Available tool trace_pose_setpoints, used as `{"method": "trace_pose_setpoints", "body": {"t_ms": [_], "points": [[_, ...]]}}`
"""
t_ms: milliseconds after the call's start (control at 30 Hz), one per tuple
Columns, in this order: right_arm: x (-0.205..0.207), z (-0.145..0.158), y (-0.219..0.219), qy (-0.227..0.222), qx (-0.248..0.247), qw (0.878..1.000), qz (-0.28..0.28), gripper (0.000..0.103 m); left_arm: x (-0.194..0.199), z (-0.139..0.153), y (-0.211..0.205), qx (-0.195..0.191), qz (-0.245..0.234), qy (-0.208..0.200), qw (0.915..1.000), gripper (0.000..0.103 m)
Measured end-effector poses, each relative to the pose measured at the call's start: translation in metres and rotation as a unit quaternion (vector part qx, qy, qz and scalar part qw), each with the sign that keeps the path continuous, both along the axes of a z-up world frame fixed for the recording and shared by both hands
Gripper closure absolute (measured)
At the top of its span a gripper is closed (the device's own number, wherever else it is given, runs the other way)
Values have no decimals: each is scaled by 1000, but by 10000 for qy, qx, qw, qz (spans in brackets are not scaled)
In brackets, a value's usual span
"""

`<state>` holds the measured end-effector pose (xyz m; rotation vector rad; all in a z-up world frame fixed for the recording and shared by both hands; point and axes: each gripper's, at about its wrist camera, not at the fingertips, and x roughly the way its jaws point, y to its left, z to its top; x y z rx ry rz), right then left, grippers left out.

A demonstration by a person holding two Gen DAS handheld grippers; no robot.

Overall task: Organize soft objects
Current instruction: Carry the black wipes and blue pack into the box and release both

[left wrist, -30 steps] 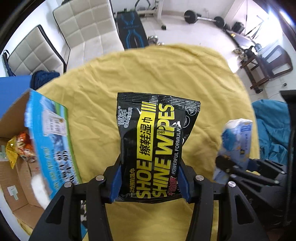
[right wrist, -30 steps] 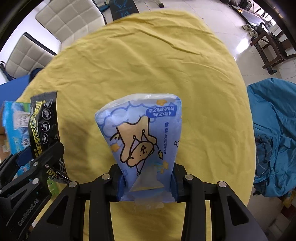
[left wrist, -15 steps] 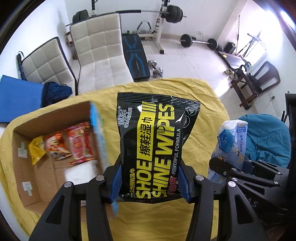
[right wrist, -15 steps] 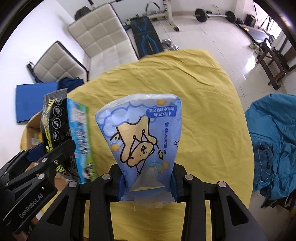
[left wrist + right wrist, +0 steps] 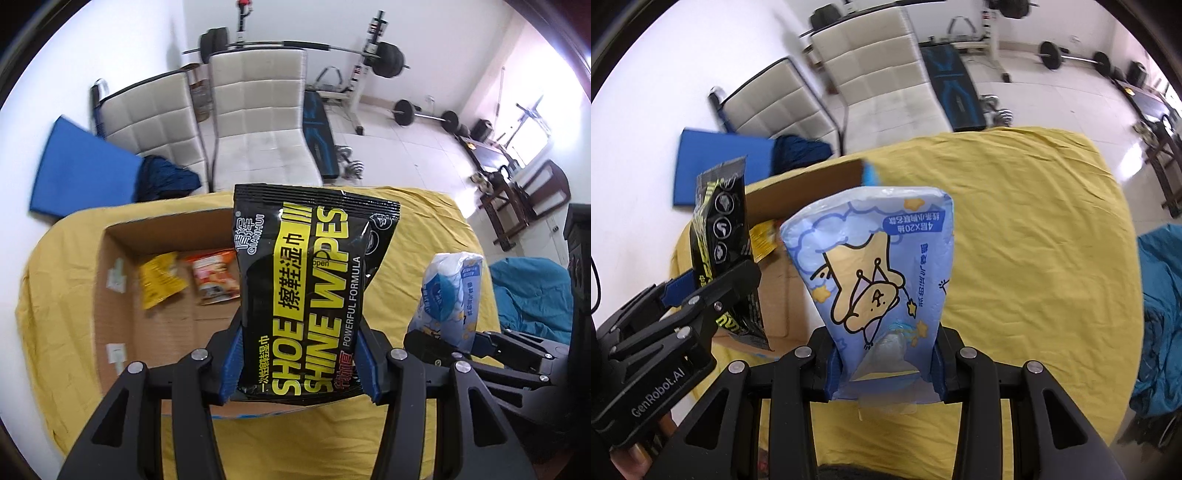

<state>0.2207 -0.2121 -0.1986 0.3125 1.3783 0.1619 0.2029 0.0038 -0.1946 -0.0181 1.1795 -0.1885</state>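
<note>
My left gripper [image 5: 299, 373] is shut on a black and yellow shoe wipes pack [image 5: 306, 288], held upright above the near edge of an open cardboard box [image 5: 110, 295]. My right gripper [image 5: 884, 373] is shut on a light blue tissue pack [image 5: 875, 273] with a cartoon star, held above the yellow cloth to the right of the box. The tissue pack also shows in the left wrist view [image 5: 450, 288], and the wipes pack in the right wrist view [image 5: 724, 236]. The box holds a yellow snack packet [image 5: 159, 280] and an orange one [image 5: 214, 277].
The yellow cloth [image 5: 1034, 229] covers the table. Two white chairs [image 5: 258, 122] stand behind the table, with a blue mat [image 5: 77, 170] at the left. A teal cloth heap [image 5: 1160, 314] lies off the table's right edge. Gym weights stand at the far wall.
Both grippers have risen and tilted up with their packs still held. The box interior and the room behind have come into view. The left gripper now hangs over the box.
</note>
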Motion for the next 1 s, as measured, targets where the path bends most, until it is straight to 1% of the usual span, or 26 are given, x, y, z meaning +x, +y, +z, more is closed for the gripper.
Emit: {"method": "trace_pose_setpoints", "body": {"t_ms": [100, 233, 300, 333, 400, 533, 667, 733, 800, 833, 1000], "points": [[0, 0, 37, 38, 41, 9998, 216, 63, -2, -3, 32, -43, 189, 85, 9998, 54], [6, -11, 86, 124, 94, 9987, 477, 63, 0, -16, 73, -104, 411, 271, 9987, 54], [9, -19, 104, 141, 134, 9983, 553, 63, 3, -27, 91, -150, 502, 429, 9977, 54], [11, -25, 115, 177, 144, 9980, 587, 63, 4, -35, 100, -165, 540, 535, 9970, 54], [14, -39, 138, 235, 150, 9973, 673, 63, 9, -51, 117, -314, 659, 765, 9944, 54], [21, -73, 169, 435, 182, 9957, 794, 63, 18, -84, 146, -534, 855, 1179, 9879, 54], [24, -110, 194, 729, 317, 9933, 845, 63, 26, -115, 158, -735, 874, 1615, 9803, 54], [24, -127, 202, 870, 377, 9918, 855, 63, 27, -126, 160, -760, 883, 1768, 9773, 54], [25, -139, 208, 975, 417, 9906, 860, 63, 28, -138, 162, -719, 843, 1909, 9753, 54], [29, -151, 210, 1043, 412, 9898, 876, 63, 29, -144, 162, -686, 827, 1961, 9747, 54], [30, -178, 221, 1217, 323, 9878, 912, 62, 32, -164, 159, -598, 678, 2199, 9713, 54]]}}
